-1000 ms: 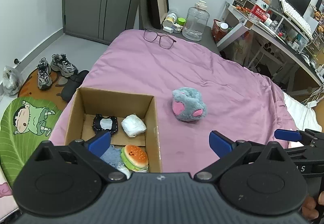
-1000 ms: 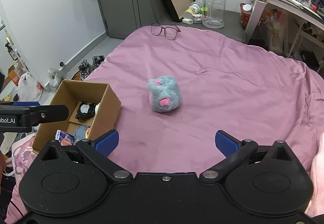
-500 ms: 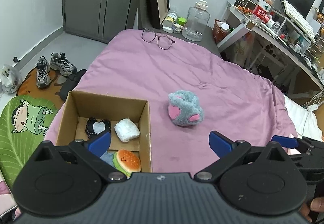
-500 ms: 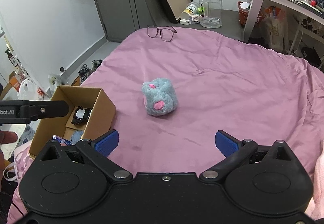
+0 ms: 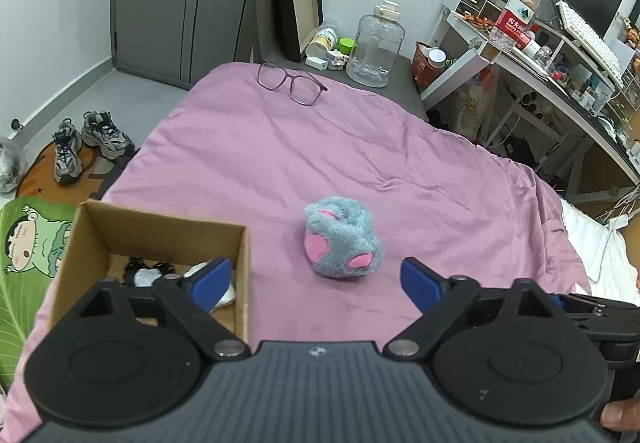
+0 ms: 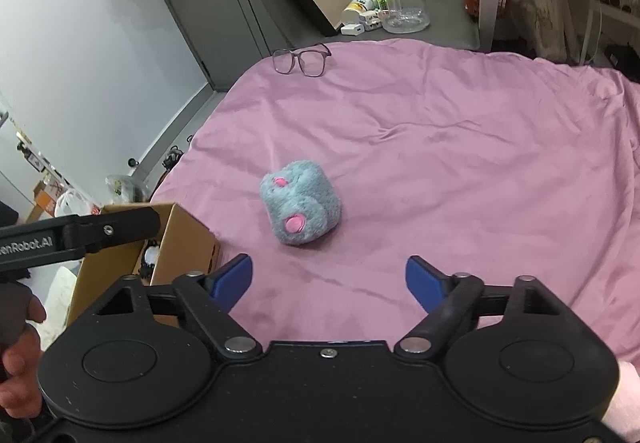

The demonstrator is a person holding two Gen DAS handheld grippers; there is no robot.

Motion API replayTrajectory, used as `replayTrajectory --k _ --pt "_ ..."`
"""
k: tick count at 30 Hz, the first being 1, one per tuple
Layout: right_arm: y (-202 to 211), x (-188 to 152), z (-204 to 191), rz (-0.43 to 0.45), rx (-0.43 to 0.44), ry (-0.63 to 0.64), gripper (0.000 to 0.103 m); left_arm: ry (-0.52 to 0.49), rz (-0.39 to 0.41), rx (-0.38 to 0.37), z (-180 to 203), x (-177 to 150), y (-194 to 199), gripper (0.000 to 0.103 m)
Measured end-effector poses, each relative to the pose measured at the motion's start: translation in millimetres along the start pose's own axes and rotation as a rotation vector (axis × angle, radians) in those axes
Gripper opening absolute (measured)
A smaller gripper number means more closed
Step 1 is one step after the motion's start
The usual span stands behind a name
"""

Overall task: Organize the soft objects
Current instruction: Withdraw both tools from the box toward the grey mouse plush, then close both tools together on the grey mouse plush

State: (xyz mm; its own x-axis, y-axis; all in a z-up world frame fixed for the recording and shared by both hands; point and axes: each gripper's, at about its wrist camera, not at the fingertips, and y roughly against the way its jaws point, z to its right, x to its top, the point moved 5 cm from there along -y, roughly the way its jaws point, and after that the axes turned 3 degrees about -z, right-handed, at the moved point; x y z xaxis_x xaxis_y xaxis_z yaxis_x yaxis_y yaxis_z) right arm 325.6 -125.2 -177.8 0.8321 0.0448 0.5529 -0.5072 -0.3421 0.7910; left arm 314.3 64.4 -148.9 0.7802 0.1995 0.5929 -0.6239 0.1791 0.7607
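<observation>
You are over a bed covered with a pink sheet [image 5: 360, 147], in a small room with grey cupboard doors at the upper left of the frame and a crowded desk [image 5: 560, 55] at the upper right. A pair of glasses [image 5: 290, 83] lies on the far edge of the sheet, with a clear jug [image 5: 376, 43] on the dark surface just behind it, and a pair of trainers [image 5: 86, 143] stands on the floor at the left. The grey plush toy with pink patches [image 5: 342, 239] sits on the sheet near the middle of the left wrist view, apart from everything else, and it shows a little left of centre in the right wrist view. To its left a cardboard box [image 5: 160, 227] stands open, with a few small soft things at the bottom, partly hidden. Your left gripper [image 5: 316, 281] has its blue pads [image 5: 210, 281] spread, with the plush toy just ahead of the gap and untouched; its jaws have just been closing a little. Your right gripper [image 6: 332, 279] is the same: pads spread, nothing between them, jaws just narrowed, the toy ahead and slightly left. Your left hand [image 6: 20, 355] shows at the lower left edge of that view.
</observation>
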Motion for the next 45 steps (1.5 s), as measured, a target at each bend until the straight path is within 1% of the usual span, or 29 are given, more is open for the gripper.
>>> replayTrajectory --k 2,4,6,9,12,17,20,22,24,27,29,30,31,34,38,43,45 --pt "-5 5 4 -0.006 0.014 -0.013 0.073 0.004 -0.004 0.004 4 5 -8 0.081" --pt "-12 12 7 -0.012 0.029 -0.029 0.069 0.011 -0.009 0.004 7 9 -15 0.072" --pt "-18 17 10 -0.018 0.045 -0.038 0.064 0.017 -0.013 0.007 10 14 -24 0.066" --pt "-30 25 13 -0.030 0.061 -0.048 0.061 0.022 -0.025 0.016 13 19 -38 0.057" --pt "-41 33 17 -0.038 0.076 -0.066 0.061 0.036 -0.048 0.022 15 23 -54 0.049" --pt "-60 46 23 -0.047 0.105 -0.095 0.058 0.064 -0.077 0.030 15 27 -76 0.046" --pt "-71 54 25 -0.053 0.116 -0.103 0.055 0.067 -0.089 0.035 15 30 -88 0.042" --pt "-80 58 27 -0.063 0.124 -0.112 0.052 0.076 -0.098 0.039 14 32 -96 0.035" --pt "-87 62 29 -0.072 0.137 -0.125 0.050 0.092 -0.108 0.041 13 33 -105 0.031" --pt "-96 69 31 -0.078 0.159 -0.142 0.050 0.107 -0.126 0.055 13 33 -117 0.030" --pt "-101 74 33 -0.084 0.175 -0.156 0.050 0.111 -0.142 0.063 14 32 -125 0.026" --pt "-104 76 33 -0.089 0.183 -0.162 0.050 0.112 -0.145 0.067 14 33 -128 0.023" --pt "-108 78 33 -0.093 0.192 -0.163 0.050 0.111 -0.145 0.072 15 33 -130 0.022" --pt "-119 83 29 -0.103 0.200 -0.149 0.050 0.123 -0.154 0.071 14 32 -137 0.022" --pt "-137 83 24 -0.144 0.220 -0.153 0.050 0.135 -0.172 0.072 13 29 -147 0.022" --pt "-155 79 21 -0.201 0.250 -0.173 0.046 0.115 -0.192 0.079 16 30 -154 0.022" --pt "-159 77 21 -0.207 0.251 -0.181 0.045 0.110 -0.202 0.084 16 30 -156 0.022"
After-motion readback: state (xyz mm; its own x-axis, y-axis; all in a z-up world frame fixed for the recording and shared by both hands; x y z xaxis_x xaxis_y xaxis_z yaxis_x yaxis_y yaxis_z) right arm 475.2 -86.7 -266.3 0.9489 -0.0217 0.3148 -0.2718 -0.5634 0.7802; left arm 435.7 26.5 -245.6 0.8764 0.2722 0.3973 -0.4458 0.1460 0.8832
